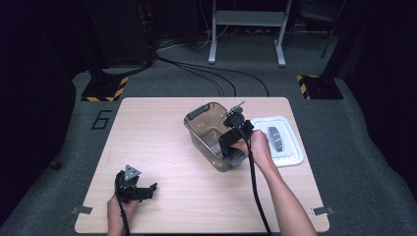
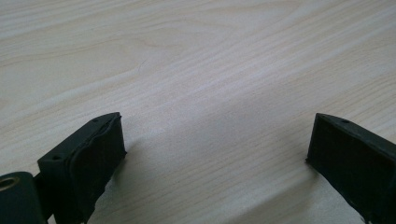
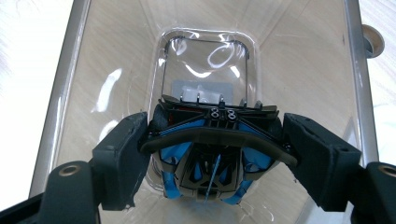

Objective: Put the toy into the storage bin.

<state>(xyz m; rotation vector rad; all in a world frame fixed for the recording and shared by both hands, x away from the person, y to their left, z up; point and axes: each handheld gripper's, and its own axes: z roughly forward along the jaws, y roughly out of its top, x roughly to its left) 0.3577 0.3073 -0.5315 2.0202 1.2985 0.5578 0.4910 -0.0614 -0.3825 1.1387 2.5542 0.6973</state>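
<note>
A clear plastic bin (image 1: pixel 200 118) stands a little right of the table's middle. My right gripper (image 1: pixel 229 145) points down into it from the near right side. In the right gripper view the bin's wall (image 3: pixel 70 70) surrounds my right gripper (image 3: pixel 215 125), which is shut on a blue and black toy car (image 3: pixel 210 172). The pads press on the car's two sides, just above the bin's floor. My left gripper (image 1: pixel 145 189) lies on the table near the front left. In the left gripper view my left gripper (image 2: pixel 217 130) is open over bare wood, with nothing between its fingers.
A white lid (image 1: pixel 290 147) with a grey handle (image 1: pixel 276 137) lies flat just right of the bin. The wooden table (image 1: pixel 162 147) has free room on its left half and along the front. Cables and stand feet are on the floor beyond the far edge.
</note>
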